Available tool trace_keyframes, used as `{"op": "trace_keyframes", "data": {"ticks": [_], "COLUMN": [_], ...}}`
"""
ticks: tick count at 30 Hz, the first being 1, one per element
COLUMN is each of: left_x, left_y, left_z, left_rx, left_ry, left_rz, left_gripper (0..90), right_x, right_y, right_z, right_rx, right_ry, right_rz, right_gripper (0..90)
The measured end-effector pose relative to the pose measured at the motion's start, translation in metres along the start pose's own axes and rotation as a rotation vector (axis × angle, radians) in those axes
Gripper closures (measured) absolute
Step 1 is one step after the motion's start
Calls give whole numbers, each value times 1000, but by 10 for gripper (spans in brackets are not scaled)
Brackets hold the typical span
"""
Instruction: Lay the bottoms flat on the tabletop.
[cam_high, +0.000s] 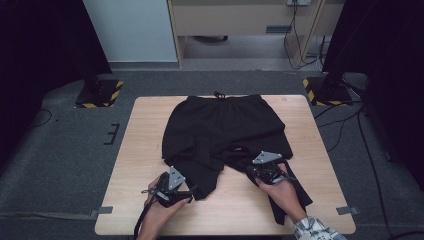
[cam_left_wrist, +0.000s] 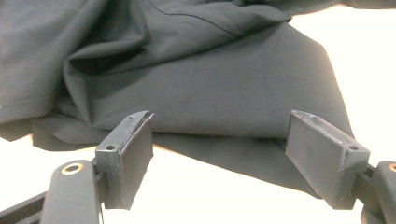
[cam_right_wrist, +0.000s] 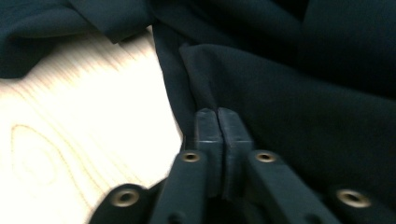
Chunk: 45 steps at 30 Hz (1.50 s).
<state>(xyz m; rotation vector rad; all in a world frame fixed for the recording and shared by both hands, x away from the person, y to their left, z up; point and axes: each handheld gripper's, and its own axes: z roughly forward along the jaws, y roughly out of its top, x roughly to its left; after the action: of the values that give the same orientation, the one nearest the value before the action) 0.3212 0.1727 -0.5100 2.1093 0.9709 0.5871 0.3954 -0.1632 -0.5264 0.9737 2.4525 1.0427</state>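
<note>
A pair of black shorts (cam_high: 222, 127) lies spread on the wooden table (cam_high: 145, 135), waistband at the far edge and legs toward me. My left gripper (cam_high: 189, 194) rests at the near tip of the left leg. In the left gripper view that gripper (cam_left_wrist: 224, 140) is open, with the folded hem of the shorts (cam_left_wrist: 210, 84) just beyond its pads and nothing between them. My right gripper (cam_high: 253, 170) sits on the right leg. In the right gripper view its jaws (cam_right_wrist: 217, 116) are pressed together where a raised crease of the shorts (cam_right_wrist: 303, 93) meets their tips.
Bare wood runs along the table's left side and near edge. Tape marks (cam_high: 105, 210) sit at the near corners. Two stand bases with yellow-black stripes (cam_high: 100, 92) (cam_high: 325, 92) flank the far end on the grey floor, where cables (cam_high: 345, 125) trail at the right.
</note>
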Motion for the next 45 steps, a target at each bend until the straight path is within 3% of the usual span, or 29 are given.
{"op": "trace_keyframes", "data": {"ticks": [6,9,12,14,17,19,20,24,26,27,28,29,31,33,38,41,45], "left_x": [5,3,-1,-3,-6,-7,-7,-6,-4,-3,-1,-1,1,3,9,14,22], "left_y": [9,20,33,42,52,58,60,64,64,63,63,63,61,59,44,32,14], "left_z": [9,20,34,45,58,71,76,93,98,98,97,96,93,89,71,57,34], "left_rx": [-11,-22,-35,-43,-30,6,24,82,104,105,112,113,124,131,145,148,163], "left_ry": [-16,-27,-48,-72,-84,-96,-101,-109,-111,-119,-134,-128,-126,-130,-119,-102,-54], "left_rz": [5,39,67,79,103,114,122,138,150,142,132,135,140,134,131,114,77], "left_gripper": [220,219,219,220,220,227,252,306,431,431,526,526,639,697,746,748,746], "right_x": [2,4,5,4,5,6,6,4,1,1,-4,-4,-9,-14,-27,-35,-42], "right_y": [-7,-18,-30,-40,-55,-67,-75,-81,-83,-83,-84,-84,-85,-85,-74,-66,-49], "right_z": [-12,-22,-43,-60,-73,-80,-87,-97,-103,-103,-101,-101,-99,-96,-85,-71,-50], "right_rx": [-18,-18,-59,-77,-59,-31,-34,-64,-73,-73,-72,-72,-68,-67,-73,-44,-31], "right_ry": [33,41,2,-17,-17,-66,-99,-117,-164,-164,-201,-201,-218,-239,-266,-268,-243], "right_rz": [8,10,18,48,76,87,117,147,172,172,185,185,193,208,212,205,199], "right_gripper": [892,890,890,886,848,781,694,587,485,485,447,447,429,414,368,367,475]}}
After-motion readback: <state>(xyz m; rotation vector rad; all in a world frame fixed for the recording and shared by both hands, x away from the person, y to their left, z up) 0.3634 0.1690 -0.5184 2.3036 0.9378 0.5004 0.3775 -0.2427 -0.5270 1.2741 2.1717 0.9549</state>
